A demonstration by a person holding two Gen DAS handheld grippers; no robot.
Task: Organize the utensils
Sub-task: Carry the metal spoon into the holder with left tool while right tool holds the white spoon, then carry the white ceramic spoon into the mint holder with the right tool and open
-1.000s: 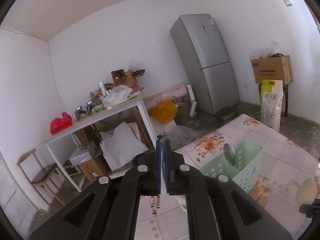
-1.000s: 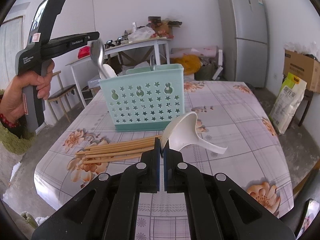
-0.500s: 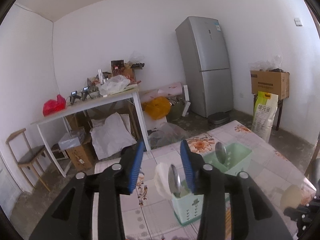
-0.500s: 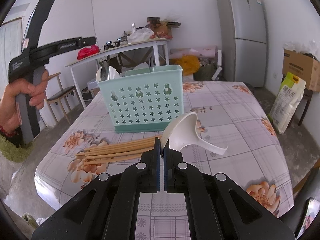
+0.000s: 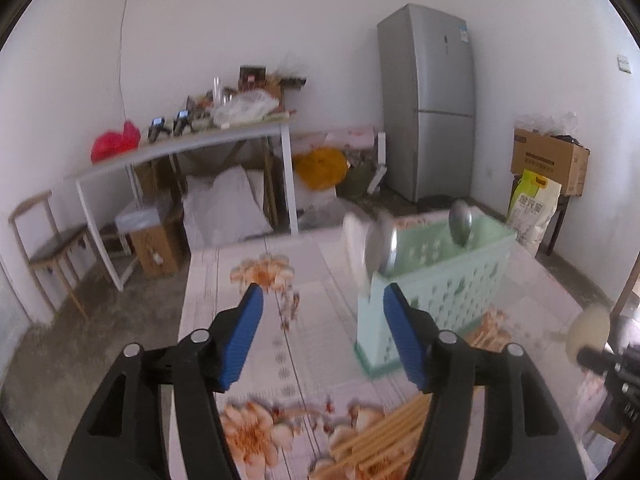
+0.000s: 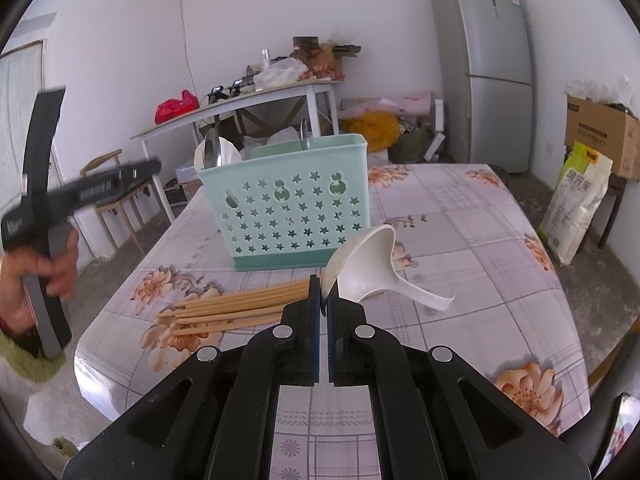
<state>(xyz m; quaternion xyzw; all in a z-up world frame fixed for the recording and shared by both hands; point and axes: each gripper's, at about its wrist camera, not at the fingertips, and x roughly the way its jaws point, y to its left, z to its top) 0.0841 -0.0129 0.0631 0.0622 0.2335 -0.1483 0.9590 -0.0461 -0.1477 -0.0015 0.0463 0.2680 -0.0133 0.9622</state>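
Observation:
A mint green star-holed utensil basket (image 6: 296, 204) stands on the floral tablecloth; it also shows in the left wrist view (image 5: 444, 280). A metal spoon (image 6: 209, 153) and a white spoon (image 6: 228, 154) stand in its left end, another metal spoon (image 5: 460, 222) in the far end. Several wooden chopsticks (image 6: 236, 306) lie in front of the basket. My right gripper (image 6: 324, 300) is shut on the rim of a white ladle-style spoon (image 6: 370, 268), held above the table. My left gripper (image 5: 322, 340) is open and empty, left of the basket.
The table edge (image 6: 92, 360) runs close on the left. Beyond it stand a cluttered white side table (image 6: 240, 108), a wooden chair (image 5: 44, 236), a grey fridge (image 6: 484, 64), a cardboard box (image 6: 600, 132) and a rice bag (image 6: 576, 212).
My left gripper opened, letting go of the metal spoon, which now stands in the basket's left end. It then drew back and lowered to the left. The right gripper has held still.

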